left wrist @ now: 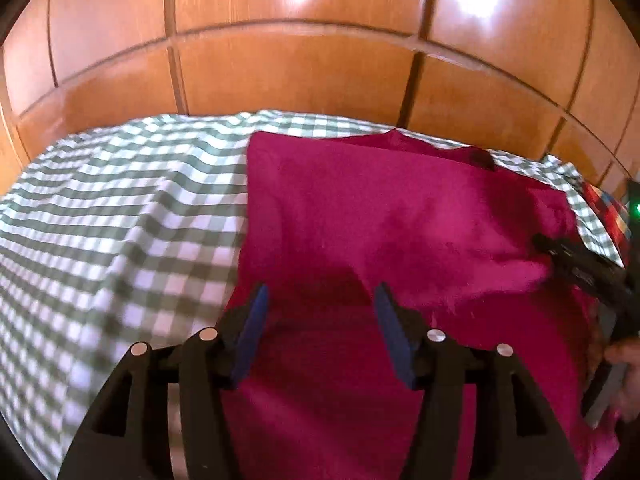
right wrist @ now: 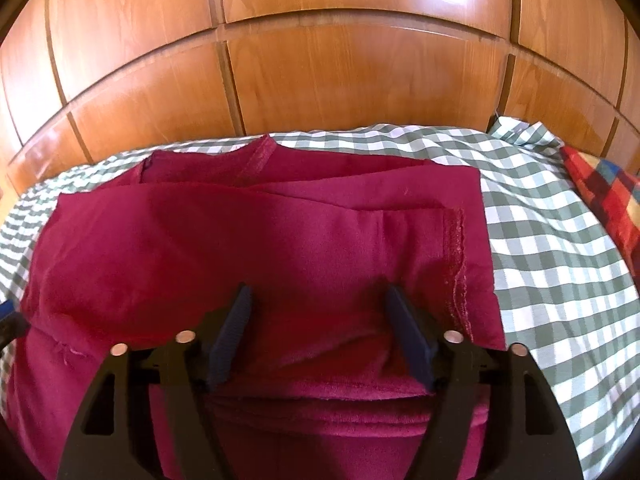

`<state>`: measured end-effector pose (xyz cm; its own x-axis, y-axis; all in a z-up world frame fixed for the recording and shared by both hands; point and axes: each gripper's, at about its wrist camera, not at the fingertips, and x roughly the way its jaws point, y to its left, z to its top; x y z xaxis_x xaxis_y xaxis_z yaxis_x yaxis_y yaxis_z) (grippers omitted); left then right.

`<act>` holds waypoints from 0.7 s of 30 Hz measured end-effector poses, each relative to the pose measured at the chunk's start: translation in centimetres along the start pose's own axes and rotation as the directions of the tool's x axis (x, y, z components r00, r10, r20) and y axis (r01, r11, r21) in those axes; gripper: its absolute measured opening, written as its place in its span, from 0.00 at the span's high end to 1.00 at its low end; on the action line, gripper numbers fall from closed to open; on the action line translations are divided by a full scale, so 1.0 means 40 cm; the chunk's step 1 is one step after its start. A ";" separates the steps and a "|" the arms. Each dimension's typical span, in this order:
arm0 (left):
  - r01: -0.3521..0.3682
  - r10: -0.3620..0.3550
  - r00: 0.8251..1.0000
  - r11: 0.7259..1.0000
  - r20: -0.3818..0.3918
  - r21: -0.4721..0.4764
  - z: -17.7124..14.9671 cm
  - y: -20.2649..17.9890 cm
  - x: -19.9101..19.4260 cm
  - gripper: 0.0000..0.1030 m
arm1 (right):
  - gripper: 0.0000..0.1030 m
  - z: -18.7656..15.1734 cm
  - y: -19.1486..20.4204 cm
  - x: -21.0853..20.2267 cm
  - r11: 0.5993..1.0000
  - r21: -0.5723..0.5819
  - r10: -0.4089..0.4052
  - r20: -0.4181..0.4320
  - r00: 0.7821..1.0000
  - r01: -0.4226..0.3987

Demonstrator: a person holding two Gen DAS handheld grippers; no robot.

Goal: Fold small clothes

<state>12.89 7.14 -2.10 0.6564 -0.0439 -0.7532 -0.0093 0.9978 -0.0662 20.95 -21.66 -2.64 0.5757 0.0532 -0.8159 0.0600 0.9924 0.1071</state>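
Two claws gape over maroon shirt (right wrist: 256,240) on checked bed (right wrist: 560,280), part-folded. Left claw (left wrist: 320,300) at near-left edge; right claw (right wrist: 316,300) straddles near fold, seemingly nearer; hem runs crosswise.

Garment (right wrist: 248,240): magenta cloth, soft, matt, faintly napped; stitched hem just right of the right tongs (right wrist: 318,334) looks rough and slightly frayed.
Sheet (left wrist: 120,208) left of the left tongs (left wrist: 318,334): thin woven cloth, green-white check, matt, wrinkled.
Panelling (right wrist: 320,72) beyond both tongs: varnished wood, visible grain, glossy, bright glare patches.
Tongs: matt black plastic bodies, blue ribbed pads (right wrist: 230,344), shiny metal pins (left wrist: 436,335).
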 end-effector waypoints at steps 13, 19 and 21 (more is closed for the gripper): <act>0.008 -0.008 1.000 1.000 0.022 -0.001 -0.145 0.015 -0.169 0.42 | 0.15 -0.081 -0.065 -0.180 0.999 0.014 0.041 -0.059 0.997 -0.041; 0.014 -0.015 1.000 1.000 -0.007 -0.019 -0.206 0.046 -0.196 0.42 | 0.15 -0.165 -0.155 -0.246 0.996 0.068 0.060 -0.100 0.993 -0.054; 0.029 -0.030 0.999 0.999 -0.020 -0.033 -0.227 0.062 -0.209 0.42 | 0.15 -0.202 -0.189 -0.270 0.994 0.091 0.066 -0.114 0.991 -0.055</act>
<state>0.54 9.54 -1.92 0.6414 -0.0746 -0.7636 -0.0152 0.9938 -0.1098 7.70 -28.84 0.77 0.4812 0.1304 -0.8668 0.1025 0.9737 0.2034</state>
